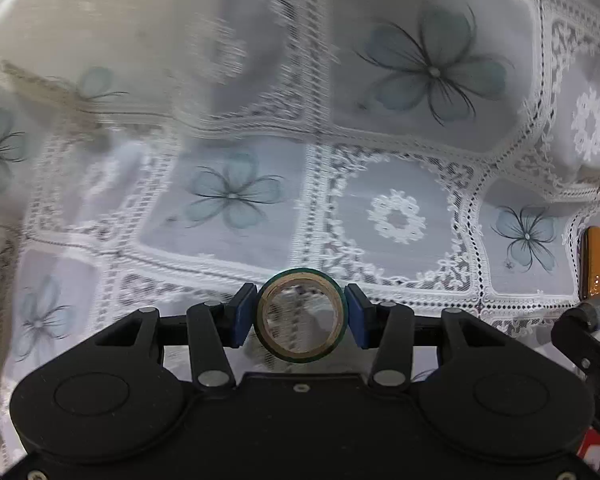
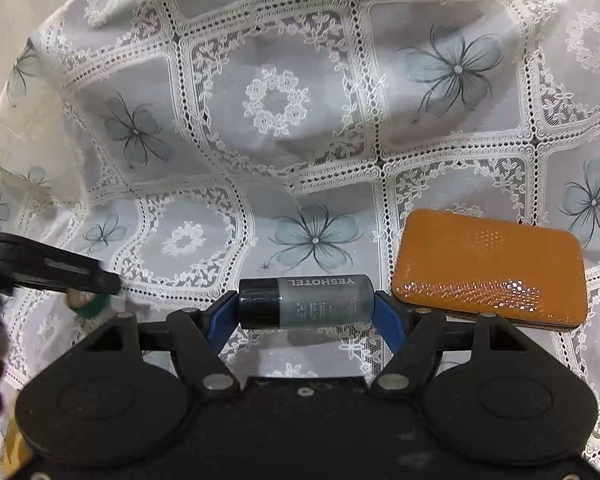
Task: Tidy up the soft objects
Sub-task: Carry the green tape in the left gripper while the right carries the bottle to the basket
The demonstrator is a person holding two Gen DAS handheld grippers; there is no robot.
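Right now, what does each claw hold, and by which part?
The left claw grips a green tape roll across its outer rim. The right claw pinches a small YESHOTEL bottle end to end, cap against one pad, base against the other.

Lacy white cloth (image 2: 276, 104) covers the counter, the orange case (image 2: 488, 264) at right looks glossy dimpled plastic, the tongs matt black.

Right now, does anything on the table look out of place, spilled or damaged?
Nothing looks spilled or broken. The left tongs grip a green tape roll, the right tongs hold a small YESHOTEL bottle sideways, cap on. The lace tablecloth is rumpled, and the orange case lies flat on it.
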